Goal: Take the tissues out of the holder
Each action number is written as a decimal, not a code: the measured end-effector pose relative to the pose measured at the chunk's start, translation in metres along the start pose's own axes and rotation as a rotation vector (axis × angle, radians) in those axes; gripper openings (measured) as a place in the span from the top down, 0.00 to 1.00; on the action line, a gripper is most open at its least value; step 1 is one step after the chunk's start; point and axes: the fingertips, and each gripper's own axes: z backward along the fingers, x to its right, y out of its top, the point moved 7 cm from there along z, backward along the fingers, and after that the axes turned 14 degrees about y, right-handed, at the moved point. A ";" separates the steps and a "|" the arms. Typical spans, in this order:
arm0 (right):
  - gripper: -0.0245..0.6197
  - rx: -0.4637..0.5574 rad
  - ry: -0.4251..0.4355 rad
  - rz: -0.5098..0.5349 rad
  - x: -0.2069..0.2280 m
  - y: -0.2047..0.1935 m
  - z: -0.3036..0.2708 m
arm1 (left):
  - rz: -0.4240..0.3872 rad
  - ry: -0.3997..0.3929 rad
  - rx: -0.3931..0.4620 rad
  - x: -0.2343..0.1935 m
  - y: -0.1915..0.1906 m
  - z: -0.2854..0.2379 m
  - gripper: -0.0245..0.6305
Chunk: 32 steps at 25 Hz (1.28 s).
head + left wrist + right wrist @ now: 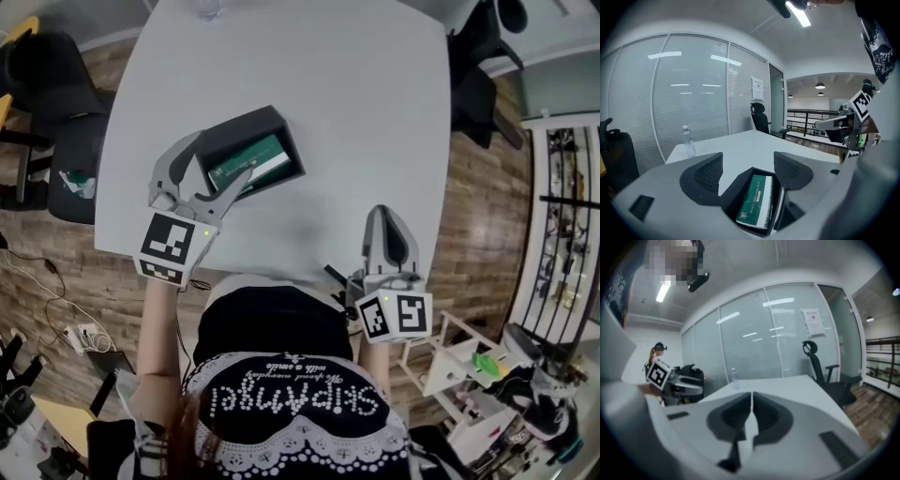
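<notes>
Bench [328, 94]: A big white bench is taking up most of the head view.
Holder [239, 131]: A black box is sitting on the bench, on the person's left side. Its top is open.
Tissues [248, 164]: A green pack of tissues is lying flat inside the holder. It is not out yet.
Left gripper [225, 155]: It is hanging just over the near end of the holder and tipping down a little. Its jaws are standing wide apart. The holder and the tissues are showing between and below them. The jaws are not squeezing anything.
Right gripper [384, 211]: It is waiting over the near edge of the bench, well apart from the holder. Its jaws are pressed together and are holding nothing.
Bottle [689, 140]: A clear water bottle is standing up at the far side of the bench.
Chair [759, 115]: A black office chair is standing past the bench, by the glass wall.
Person: A hand is holding each gripper. The person is wearing a dark top with white letters.
</notes>
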 end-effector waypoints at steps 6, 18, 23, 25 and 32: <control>0.91 -0.010 -0.012 -0.015 0.002 -0.004 0.001 | 0.010 -0.031 -0.052 0.010 -0.019 -0.018 0.43; 0.91 -0.049 -0.014 -0.043 0.004 -0.011 -0.009 | -0.021 -0.069 -0.174 0.024 -0.058 -0.051 0.42; 0.91 -0.060 -0.016 -0.048 0.003 -0.012 -0.012 | 0.006 -0.106 -0.229 0.029 -0.075 -0.060 0.41; 0.91 -0.065 -0.018 -0.051 0.004 -0.012 -0.012 | 0.007 -0.120 -0.256 0.032 -0.082 -0.064 0.40; 0.91 -0.089 -0.027 -0.053 0.004 -0.013 -0.010 | 0.000 -0.145 -0.329 0.040 -0.103 -0.073 0.38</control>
